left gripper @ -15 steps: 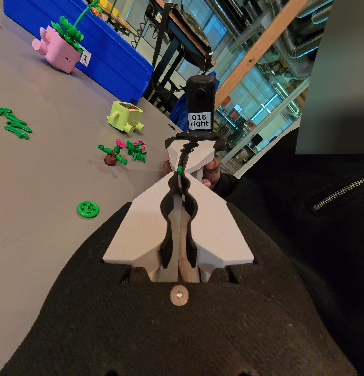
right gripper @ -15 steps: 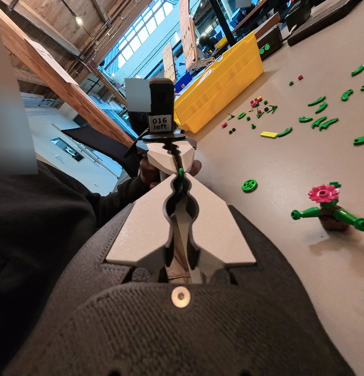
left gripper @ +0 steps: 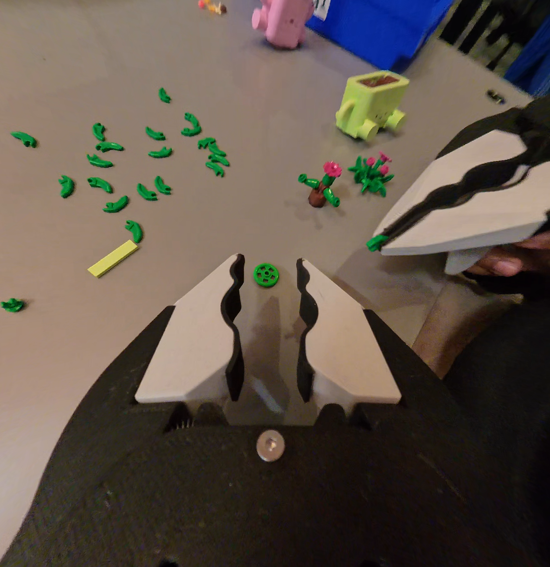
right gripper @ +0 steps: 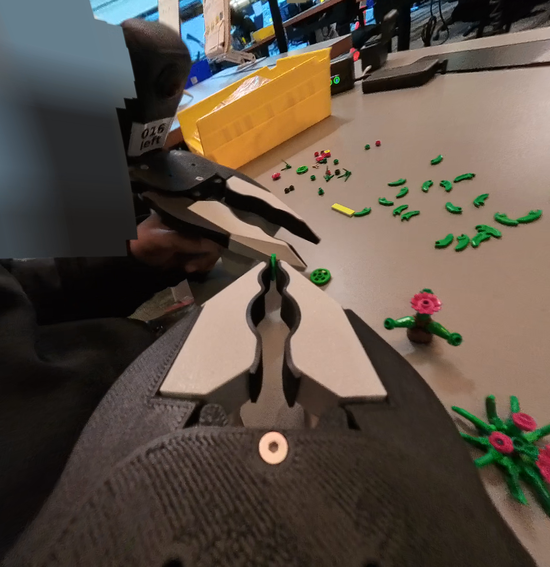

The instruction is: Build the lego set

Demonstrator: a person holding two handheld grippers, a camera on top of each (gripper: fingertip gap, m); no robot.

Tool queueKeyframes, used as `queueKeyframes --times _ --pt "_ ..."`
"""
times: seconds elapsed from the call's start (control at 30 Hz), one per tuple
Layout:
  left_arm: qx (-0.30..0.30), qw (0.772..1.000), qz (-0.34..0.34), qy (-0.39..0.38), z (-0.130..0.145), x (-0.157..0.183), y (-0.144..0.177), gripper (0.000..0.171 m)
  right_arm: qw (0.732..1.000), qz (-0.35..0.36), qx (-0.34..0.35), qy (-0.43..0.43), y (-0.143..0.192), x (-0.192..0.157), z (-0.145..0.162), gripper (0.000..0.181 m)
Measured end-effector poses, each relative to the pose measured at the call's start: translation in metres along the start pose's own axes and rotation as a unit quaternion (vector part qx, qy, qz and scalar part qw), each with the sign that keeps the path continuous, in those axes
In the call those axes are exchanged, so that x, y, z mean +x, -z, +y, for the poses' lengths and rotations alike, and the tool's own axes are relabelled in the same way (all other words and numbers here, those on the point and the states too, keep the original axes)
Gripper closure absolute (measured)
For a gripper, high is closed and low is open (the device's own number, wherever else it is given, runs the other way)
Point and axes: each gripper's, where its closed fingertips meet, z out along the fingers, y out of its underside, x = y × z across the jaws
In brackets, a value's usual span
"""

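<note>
My left gripper [left gripper: 270, 260] is open, pointing down at the grey table with a green wheel-shaped piece [left gripper: 266, 275] lying between its fingertips. My right gripper [right gripper: 273, 266] is shut on a small green piece [right gripper: 273, 267]; it also shows in the left wrist view [left gripper: 378, 244], held above the table at the right. The wheel piece shows in the right wrist view [right gripper: 320, 276] just beyond my right fingertips. A small brown-potted pink flower with green arms [left gripper: 322, 183] and a green plant with pink flowers [left gripper: 372, 173] stand further back.
Several green leaf pieces [left gripper: 129, 171] and a yellow flat tile [left gripper: 113, 258] lie scattered at the left. A lime pot [left gripper: 372, 104], a pink pot [left gripper: 281, 26] and a blue bin [left gripper: 378, 27] are at the back. A yellow bin [right gripper: 258, 107] stands far off.
The grippers were tip to tip, both closed around the small green piece. Now my left gripper has let go, opened and swung down over the wheel piece; my right keeps the green piece.
</note>
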Motion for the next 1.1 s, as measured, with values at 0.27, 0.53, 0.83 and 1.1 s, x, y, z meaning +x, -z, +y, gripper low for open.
queueKeyframes --times 0.27,0.53,0.83,1.1 --pt "-0.044 0.998 -0.029 -0.023 0.010 -0.003 -0.009 0.136 1.000 0.002 -0.003 0.026 -0.003 -0.006 0.002 0.181" --pt "-0.053 0.998 -0.032 -0.023 0.012 -0.004 -0.011 0.136 1.000 0.003 0.001 0.020 -0.002 -0.005 0.001 0.181" --pt "-0.058 0.998 -0.033 -0.022 0.013 -0.004 -0.012 0.140 1.000 -0.001 0.009 0.003 -0.001 -0.004 0.000 0.181" --pt "-0.086 0.994 -0.045 -0.053 0.021 -0.002 -0.016 0.147 1.000 0.004 0.012 -0.005 -0.001 -0.001 -0.001 0.181"
